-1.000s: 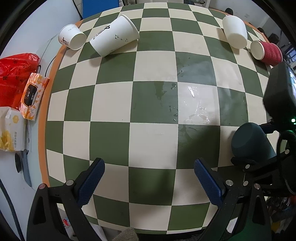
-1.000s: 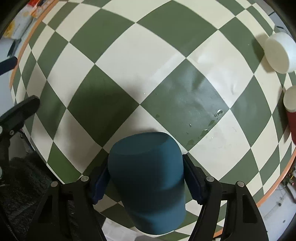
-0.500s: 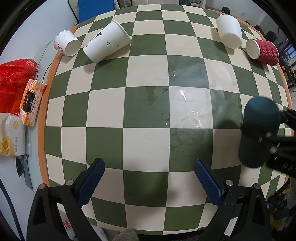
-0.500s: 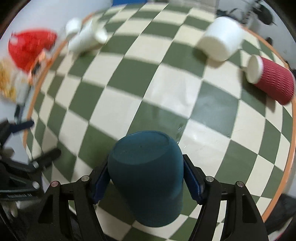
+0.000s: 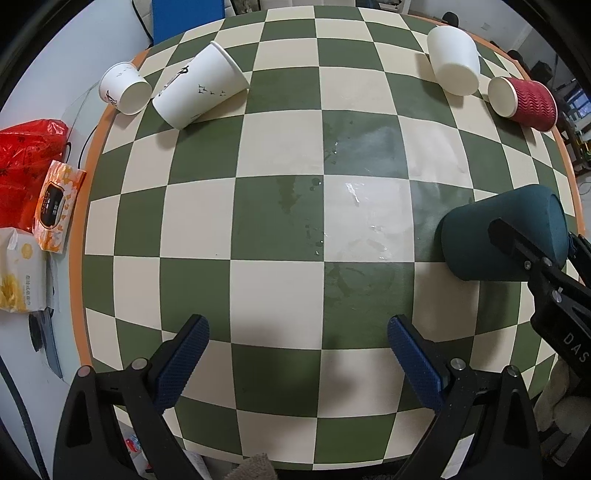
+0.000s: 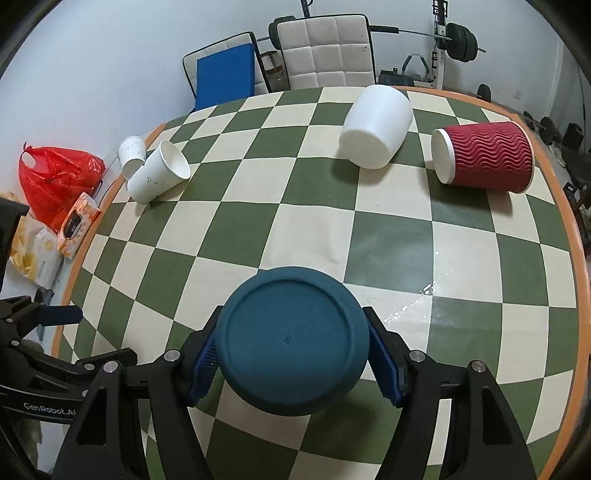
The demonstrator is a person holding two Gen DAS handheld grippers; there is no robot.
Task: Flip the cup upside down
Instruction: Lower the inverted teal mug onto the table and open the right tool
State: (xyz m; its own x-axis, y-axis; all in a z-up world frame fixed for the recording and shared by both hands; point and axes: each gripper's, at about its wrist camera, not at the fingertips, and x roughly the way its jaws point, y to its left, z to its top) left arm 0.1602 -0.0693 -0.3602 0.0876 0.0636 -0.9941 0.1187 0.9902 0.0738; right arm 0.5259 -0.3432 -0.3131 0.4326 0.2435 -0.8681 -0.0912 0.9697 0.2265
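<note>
Right wrist: cup [image 6: 291, 343] between claw [image 6: 295, 360] pads.

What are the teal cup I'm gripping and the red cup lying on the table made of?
Teal cup: looks like matte plastic or silicone, given its smooth, dull surface and moulded ring on the base; glazed ceramic seems unlikely.
Red cup: paper, with a wavy embossed ripple sleeve and a white rolled rim, typical of disposable hot cups.

Probably a home gym room: barbell rack [image 6: 448, 35], weight plates [image 6: 554, 127], padded chair [image 6: 327, 51] behind checkered table [image 6: 388, 236].
</note>
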